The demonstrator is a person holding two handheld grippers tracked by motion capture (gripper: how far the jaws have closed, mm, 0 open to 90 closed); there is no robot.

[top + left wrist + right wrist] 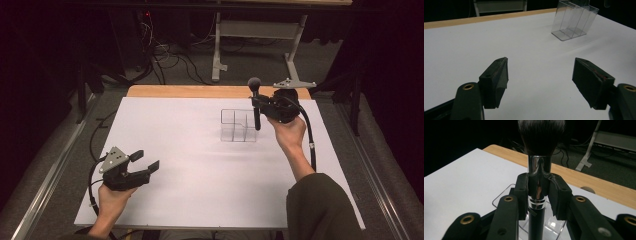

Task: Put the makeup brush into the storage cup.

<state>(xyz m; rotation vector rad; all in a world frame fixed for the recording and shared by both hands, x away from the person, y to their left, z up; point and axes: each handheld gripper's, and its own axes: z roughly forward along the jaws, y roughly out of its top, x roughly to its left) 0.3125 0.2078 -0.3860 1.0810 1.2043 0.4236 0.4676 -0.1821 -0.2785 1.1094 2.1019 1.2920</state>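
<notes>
Brush over organizer, far right of bench
Organizer (238,125) stands on bench (190,180) right of centre toward far edge; brush (256,107) upright in right gripper (259,106) above organizer's right compartment; left gripper (146,161) near left, well apart

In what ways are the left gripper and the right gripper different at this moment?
The left gripper has its jaws wide open with nothing between them; the right gripper is shut on a makeup brush, bristles up. The left gripper sits at the near left part of the white table, apart from the clear organizer; the right gripper is just above that organizer. Both are black and hand-held.
</notes>
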